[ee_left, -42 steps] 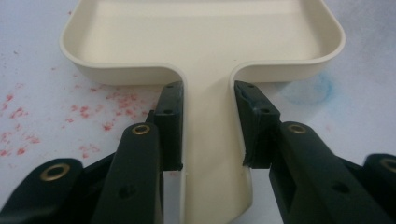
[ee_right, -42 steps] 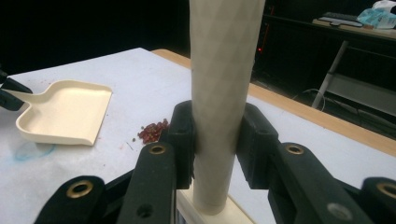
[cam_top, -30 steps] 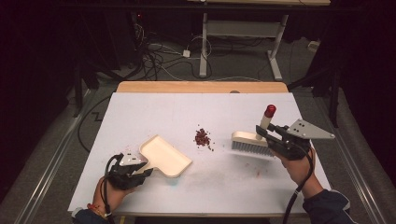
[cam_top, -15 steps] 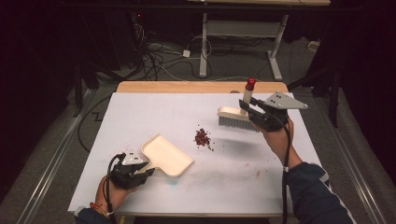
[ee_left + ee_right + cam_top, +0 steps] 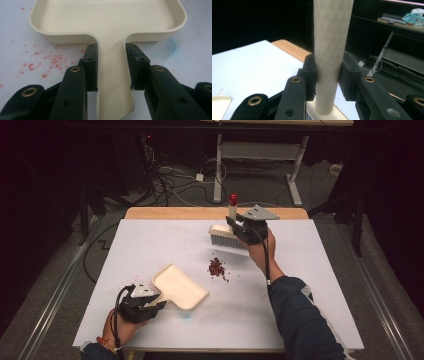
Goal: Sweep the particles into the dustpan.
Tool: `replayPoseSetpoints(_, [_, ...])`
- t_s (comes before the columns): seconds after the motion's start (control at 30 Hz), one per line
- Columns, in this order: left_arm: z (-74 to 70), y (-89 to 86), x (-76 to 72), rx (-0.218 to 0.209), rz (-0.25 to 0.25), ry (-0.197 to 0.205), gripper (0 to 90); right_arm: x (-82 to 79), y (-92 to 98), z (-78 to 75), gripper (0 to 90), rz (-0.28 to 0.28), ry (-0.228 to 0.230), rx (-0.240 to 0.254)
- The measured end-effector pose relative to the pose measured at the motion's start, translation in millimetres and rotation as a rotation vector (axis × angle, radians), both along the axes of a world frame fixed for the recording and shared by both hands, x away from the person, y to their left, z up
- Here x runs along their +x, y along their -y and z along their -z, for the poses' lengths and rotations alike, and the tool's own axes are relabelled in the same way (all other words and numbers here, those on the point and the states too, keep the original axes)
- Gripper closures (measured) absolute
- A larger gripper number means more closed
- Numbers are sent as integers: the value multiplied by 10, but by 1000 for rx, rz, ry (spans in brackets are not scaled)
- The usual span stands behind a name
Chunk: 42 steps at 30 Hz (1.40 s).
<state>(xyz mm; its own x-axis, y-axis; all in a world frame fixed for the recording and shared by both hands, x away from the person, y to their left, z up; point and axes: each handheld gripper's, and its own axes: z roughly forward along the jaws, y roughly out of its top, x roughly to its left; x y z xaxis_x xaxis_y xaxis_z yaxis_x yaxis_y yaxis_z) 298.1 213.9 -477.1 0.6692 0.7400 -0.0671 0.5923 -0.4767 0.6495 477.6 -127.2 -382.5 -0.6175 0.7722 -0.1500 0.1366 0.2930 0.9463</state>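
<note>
Two grippers grip tools: the left gripper (image 5: 159, 301) clamps the dustpan (image 5: 180, 286) handle; the right gripper (image 5: 235, 226) clamps the brush (image 5: 226, 236), just beyond the red crumbs (image 5: 216, 268).

White worktop (image 5: 150, 245) with a wooden far edge. Cream dustpan (image 5: 181, 286) lying near left front. Small red crumb pile (image 5: 216, 268) at centre.

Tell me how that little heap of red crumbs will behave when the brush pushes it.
The crumbs look loose and light, so they will probably scatter rather than slide as one. Red specks beside the dustpan suggest some get left behind. The brush bristles may flick a few.
</note>
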Motion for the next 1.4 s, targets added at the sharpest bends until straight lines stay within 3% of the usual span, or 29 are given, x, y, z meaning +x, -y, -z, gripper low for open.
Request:
replayPoseSetpoints(0.13, [3,24,-10,-2,16,-4,636,30,-102,96,705,-4,-2,15])
replayPoseSetpoints(0.27, [5,66,-7,10,28,-1,636,63,-191,198,705,10,3,-17])
replayPoseSetpoints(0.3, [7,79,-8,14,31,1,636,67,-197,242,705,-11,-17,-22])
replayPoseSetpoints(0.43, [10,106,-12,12,40,3,636,23,-173,261,705,-37,-22,-5])
replayPoseSetpoints(0.6, [10,165,-6,18,45,8,636,-106,-108,263,705,-101,-23,-35])
replayPoseSetpoints(0.7, [9,217,-1,24,55,10,636,-185,-61,271,705,-143,-22,-28])
replayPoseSetpoints(0.73, [10,234,2,25,57,12,635,-227,-23,283,704,-189,-28,-14])
replayPoseSetpoints(0.87, [15,308,8,38,56,8,636,-288,14,302,701,-220,-41,-13])
replayPoseSetpoints(1.03, [18,397,22,35,50,3,636,-376,-6,314,695,-221,-52,-25])
replayPoseSetpoints(1.1, [23,435,27,41,44,1,636,-433,-29,312,693,-208,-64,-32])
replayPoseSetpoints(1.13, [26,474,30,42,35,3,635,-512,-56,308,693,-170,-66,-52])
replayPoseSetpoints(1.2, [27,496,33,44,32,3,636,-604,-100,303,694,-145,-69,-69])
replayPoseSetpoints(1.4, [46,628,60,51,4,-4,635,-801,-217,304,694,-122,-71,-74])
